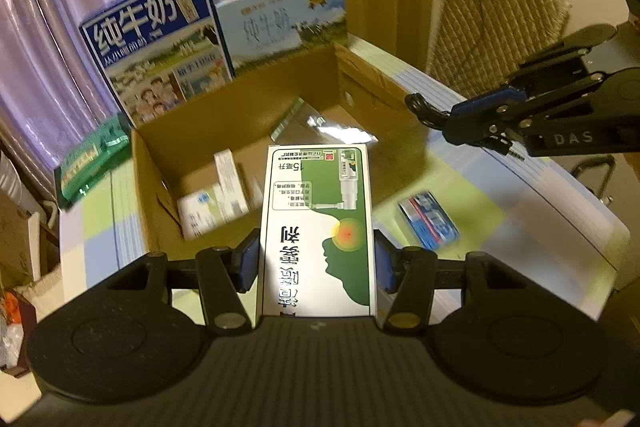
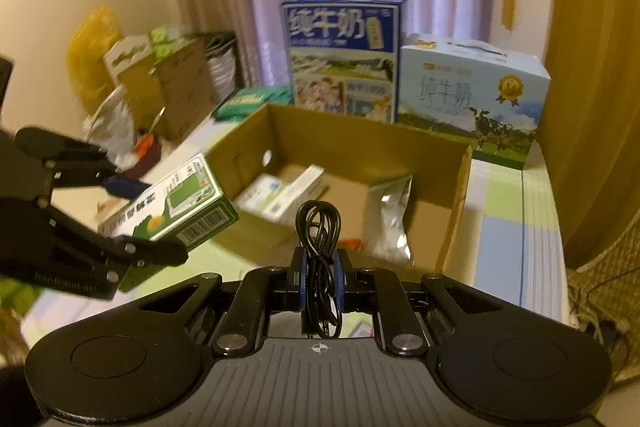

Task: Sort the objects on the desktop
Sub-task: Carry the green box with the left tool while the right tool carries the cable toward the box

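Over cardboard box [image 1: 248, 131]: your left claw [image 1: 316, 259] is gripping spray carton [image 1: 318, 227], right claw [image 2: 320, 275] pinching coiled cable [image 2: 319, 227], both poised for dropping in.

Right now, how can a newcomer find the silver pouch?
Start at the open brown cardboard box on the checked tablecloth. Inside, at its right wall, leans a shiny silver foil pouch. Its neighbours are white paper cartons; only it is metallic.

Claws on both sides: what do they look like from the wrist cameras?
Both match: the left claw and right claw are matte black linkage frames with silver pivot bolts, blue pads on the fingers, two round black discs at the base and a ribbed grey centre plate. White "DAS" lettering shows on the right claw's side in the left wrist view. No sleeves or hands visible.
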{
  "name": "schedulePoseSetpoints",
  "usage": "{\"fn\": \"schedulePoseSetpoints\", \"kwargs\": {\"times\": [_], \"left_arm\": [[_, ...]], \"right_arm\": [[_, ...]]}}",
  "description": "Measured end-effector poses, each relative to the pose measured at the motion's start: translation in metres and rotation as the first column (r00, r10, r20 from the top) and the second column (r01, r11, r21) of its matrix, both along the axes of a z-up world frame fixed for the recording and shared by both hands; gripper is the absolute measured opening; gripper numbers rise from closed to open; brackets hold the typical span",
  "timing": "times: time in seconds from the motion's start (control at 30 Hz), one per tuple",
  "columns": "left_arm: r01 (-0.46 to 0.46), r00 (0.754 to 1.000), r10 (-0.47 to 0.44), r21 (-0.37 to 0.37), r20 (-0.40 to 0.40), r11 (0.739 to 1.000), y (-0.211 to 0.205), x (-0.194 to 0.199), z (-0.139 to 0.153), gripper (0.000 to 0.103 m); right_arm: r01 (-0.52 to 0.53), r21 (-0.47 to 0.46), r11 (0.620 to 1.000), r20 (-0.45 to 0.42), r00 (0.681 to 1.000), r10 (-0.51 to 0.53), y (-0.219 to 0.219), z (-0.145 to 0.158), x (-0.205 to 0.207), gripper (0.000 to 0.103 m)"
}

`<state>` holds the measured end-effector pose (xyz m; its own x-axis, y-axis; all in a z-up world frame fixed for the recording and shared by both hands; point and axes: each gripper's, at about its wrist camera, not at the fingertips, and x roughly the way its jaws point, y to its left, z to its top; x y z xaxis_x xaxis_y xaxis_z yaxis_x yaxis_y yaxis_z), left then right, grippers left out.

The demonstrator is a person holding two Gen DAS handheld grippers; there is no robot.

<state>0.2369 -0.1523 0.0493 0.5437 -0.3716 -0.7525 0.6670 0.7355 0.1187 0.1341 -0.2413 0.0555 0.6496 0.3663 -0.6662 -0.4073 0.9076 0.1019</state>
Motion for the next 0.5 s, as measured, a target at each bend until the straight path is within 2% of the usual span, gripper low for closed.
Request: {"fn": "schedulePoseSetpoints", "kwargs": {"times": [0.2, 0.5], "left_arm": [[-0.037, 0.999, 0.037, -0.019, 0.012, 0.999, -0.006, 0.045, 0.009, 0.050], [-0.117, 0.993, 0.118, -0.028, 0.007, 0.993, -0.004, 0.108, 0.001, 0.050]], "right_arm": [[0.032, 0.001, 0.999, -0.001, 0.999, -0.032, 0.005, 0.002, 0.040, 0.010], [0.062, 0.009, 0.998, -0.030, 0.998, -0.062, 0.010, -0.012, 0.092, 0.010]]}}
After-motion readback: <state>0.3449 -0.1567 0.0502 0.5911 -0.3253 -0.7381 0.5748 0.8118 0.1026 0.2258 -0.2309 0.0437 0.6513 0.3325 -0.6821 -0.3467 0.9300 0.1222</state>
